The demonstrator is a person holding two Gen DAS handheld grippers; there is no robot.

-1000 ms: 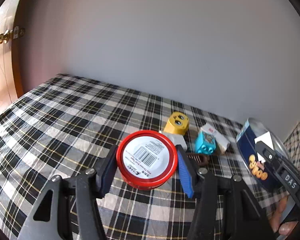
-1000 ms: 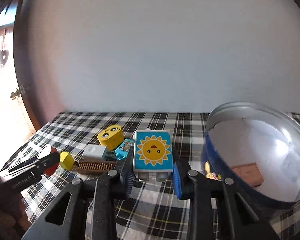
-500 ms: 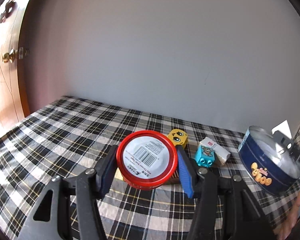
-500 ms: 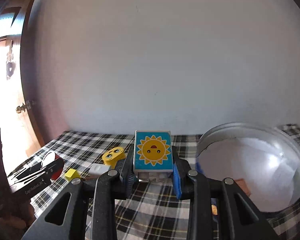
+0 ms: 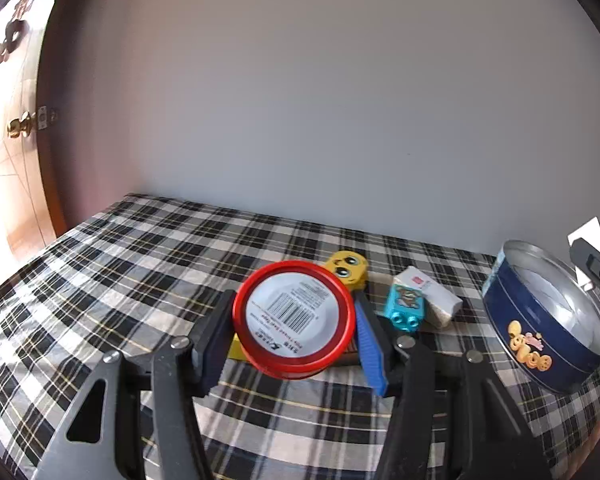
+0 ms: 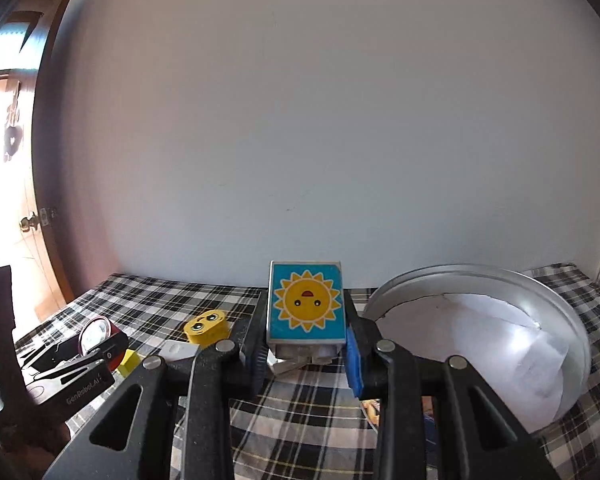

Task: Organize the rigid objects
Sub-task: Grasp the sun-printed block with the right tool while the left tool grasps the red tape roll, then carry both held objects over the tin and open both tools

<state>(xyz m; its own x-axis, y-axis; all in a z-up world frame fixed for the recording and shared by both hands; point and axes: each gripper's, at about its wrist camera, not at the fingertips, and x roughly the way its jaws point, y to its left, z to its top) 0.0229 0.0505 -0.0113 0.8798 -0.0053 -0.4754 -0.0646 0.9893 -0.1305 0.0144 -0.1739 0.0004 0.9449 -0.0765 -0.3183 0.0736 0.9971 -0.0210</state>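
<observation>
Left wrist view: the left gripper [image 5: 294,334] has its jaws clamped on a round red-rimmed tin [image 5: 295,322], barcode label facing the camera, held above the plaid-covered surface [image 5: 120,264]. Just beyond the jaws sit a yellow face block [image 5: 348,269], a turquoise block [image 5: 405,309] and a small white box [image 5: 428,295]; off to their right stands the open blue cookie tin [image 5: 540,336]. Over on the right wrist view, the right gripper [image 6: 306,354] is clamped on a blue sun-picture block [image 6: 306,306], lifted clear, cookie tin [image 6: 500,320] just right of the jaws.
</observation>
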